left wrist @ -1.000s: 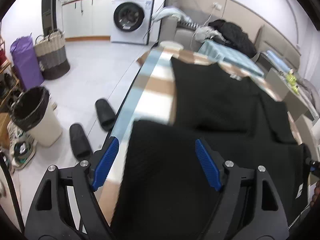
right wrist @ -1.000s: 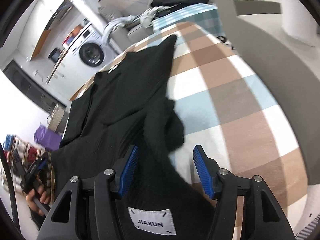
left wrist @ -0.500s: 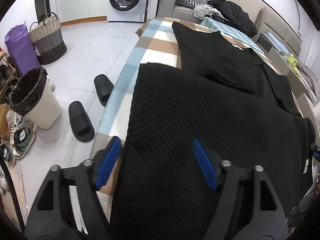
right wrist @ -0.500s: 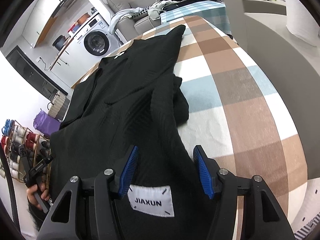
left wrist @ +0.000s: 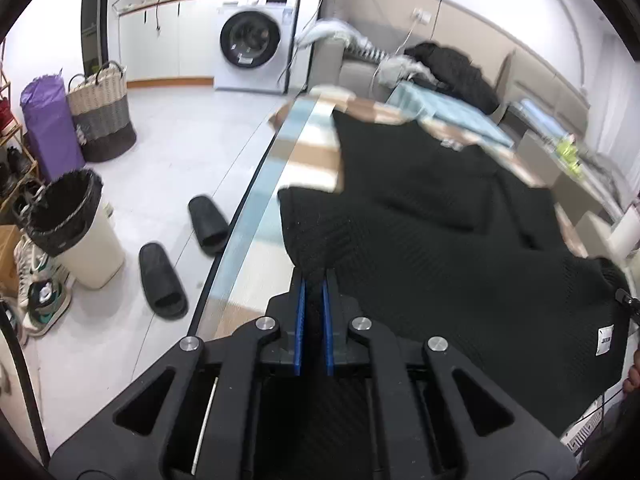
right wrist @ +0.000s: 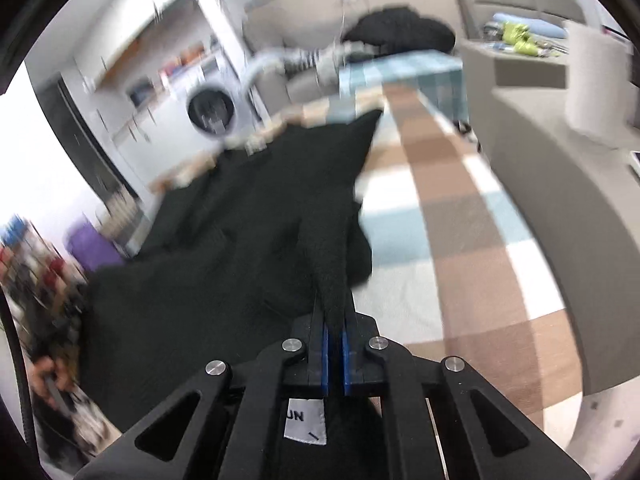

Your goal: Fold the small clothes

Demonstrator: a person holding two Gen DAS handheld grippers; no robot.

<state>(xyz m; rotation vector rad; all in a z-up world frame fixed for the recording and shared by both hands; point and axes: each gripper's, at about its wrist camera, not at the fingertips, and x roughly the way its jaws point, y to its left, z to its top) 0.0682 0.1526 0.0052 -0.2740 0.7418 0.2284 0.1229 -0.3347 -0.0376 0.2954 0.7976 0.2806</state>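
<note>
A black knit garment [left wrist: 432, 240] lies spread on a table with a checked cloth [left wrist: 304, 156]. My left gripper [left wrist: 314, 284] is shut on the garment's near left hem corner and lifts it a little. In the right wrist view the same garment [right wrist: 256, 216] shows blurred. My right gripper [right wrist: 334, 320] is shut on its near right hem, raising a ridge of fabric. A white label [right wrist: 306, 420] hangs just below the right jaws and also shows in the left wrist view [left wrist: 607, 340].
Left of the table the floor holds two black slippers [left wrist: 182, 256], a white bin [left wrist: 76, 228], a woven basket [left wrist: 102, 120] and a purple bag [left wrist: 50, 128]. A washing machine [left wrist: 256, 44] stands at the back. A sofa with dark clothes [left wrist: 452, 68] is beyond the table.
Both grippers were open over the near hem; now both have shut on it and lifted the fabric. The right wrist view has become blurred by motion.
</note>
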